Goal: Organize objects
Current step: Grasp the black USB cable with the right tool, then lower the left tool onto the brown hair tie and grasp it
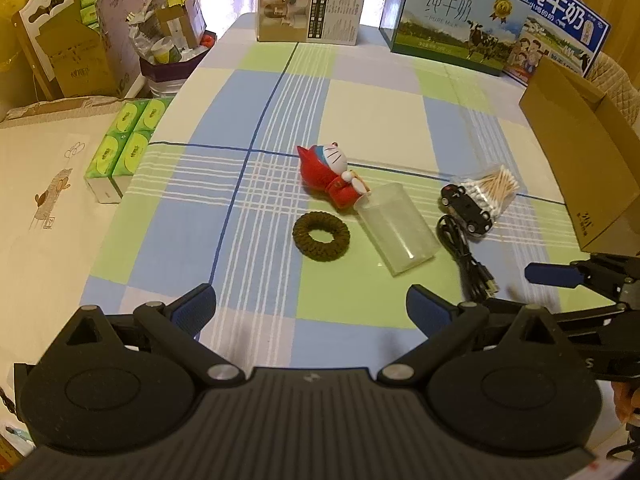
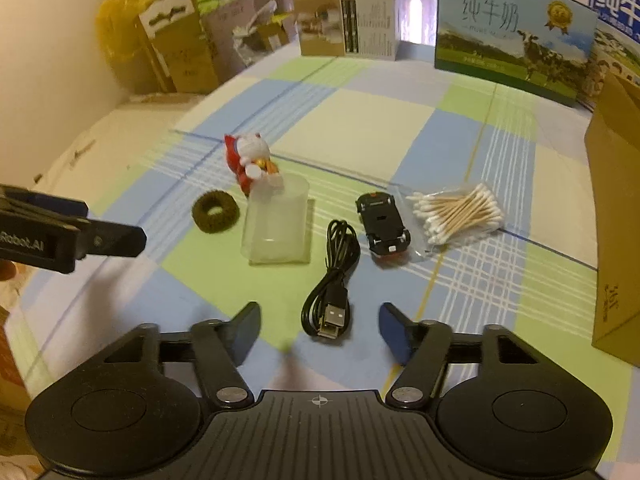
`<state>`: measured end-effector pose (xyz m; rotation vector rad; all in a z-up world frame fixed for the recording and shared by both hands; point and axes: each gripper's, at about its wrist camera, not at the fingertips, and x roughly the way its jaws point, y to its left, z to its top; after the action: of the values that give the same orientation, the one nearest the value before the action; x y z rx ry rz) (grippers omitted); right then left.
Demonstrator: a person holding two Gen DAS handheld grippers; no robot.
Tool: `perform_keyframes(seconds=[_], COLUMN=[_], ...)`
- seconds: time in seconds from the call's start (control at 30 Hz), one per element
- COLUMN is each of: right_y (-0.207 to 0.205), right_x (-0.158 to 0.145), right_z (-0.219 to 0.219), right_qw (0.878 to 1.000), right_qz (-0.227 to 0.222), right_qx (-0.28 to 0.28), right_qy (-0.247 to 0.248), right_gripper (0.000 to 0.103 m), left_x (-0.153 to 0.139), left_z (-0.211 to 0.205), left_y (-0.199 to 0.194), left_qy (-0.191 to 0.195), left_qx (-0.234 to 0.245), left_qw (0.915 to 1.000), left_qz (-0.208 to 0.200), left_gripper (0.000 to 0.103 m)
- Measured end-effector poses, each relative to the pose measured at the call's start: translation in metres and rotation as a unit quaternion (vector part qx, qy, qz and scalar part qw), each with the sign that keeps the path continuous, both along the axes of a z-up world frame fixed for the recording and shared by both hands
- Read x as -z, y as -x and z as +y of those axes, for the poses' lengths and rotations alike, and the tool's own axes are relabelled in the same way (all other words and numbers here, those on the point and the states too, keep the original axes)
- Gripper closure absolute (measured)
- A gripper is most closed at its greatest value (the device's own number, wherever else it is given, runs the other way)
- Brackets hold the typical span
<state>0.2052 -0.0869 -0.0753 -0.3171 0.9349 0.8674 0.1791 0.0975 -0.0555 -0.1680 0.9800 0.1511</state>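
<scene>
Both jaws stand spread and empty. The right gripper hovers over the coiled USB cable, which lies between the tipped clear cup and the toy car. A shallow pinch could snag one loop, letting the coil unravel and drag the car. The left gripper waits near the hair tie.

Your near checked surface lies open; the coiled black USB cable and tall brown cardboard box crowd the right.
</scene>
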Motion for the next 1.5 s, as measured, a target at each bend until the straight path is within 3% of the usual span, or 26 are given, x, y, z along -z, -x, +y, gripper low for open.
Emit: perform_keyframes(seconds=[0.37, 0.5, 0.8, 1.13, 1.5], right_y=[-0.015, -0.02, -0.022, -0.021, -0.026], right_x=[0.023, 0.028, 0.028, 0.025, 0.022], right_z=[0.015, 0.014, 0.0, -0.033, -0.059], right_qw=[1.0, 1.0, 1.0, 0.999, 0.996], right_qz=[0.005, 0.014, 0.02, 0.017, 0.019], right_qx=[0.004, 0.007, 0.002, 0.034, 0.077], right_qy=[0.02, 0.017, 0.016, 0.028, 0.031], right_gripper=[0.061, 0.075, 0.076, 0.076, 0.076], left_x=[0.02, 0.025, 0.036, 0.055, 0.063], left_z=[0.002, 0.001, 0.003, 0.006, 0.006], left_y=[-0.017, -0.023, -0.038, -0.062, -0.083], left_qy=[-0.002, -0.003, -0.015, -0.041, -0.041], left_qx=[0.01, 0.017, 0.036, 0.068, 0.086], left_qw=[0.9998, 0.9997, 0.9991, 0.9967, 0.9952], left_qz=[0.015, 0.018, 0.018, 0.021, 0.021], left_gripper=[0.004, 0.005, 0.01, 0.025, 0.04])
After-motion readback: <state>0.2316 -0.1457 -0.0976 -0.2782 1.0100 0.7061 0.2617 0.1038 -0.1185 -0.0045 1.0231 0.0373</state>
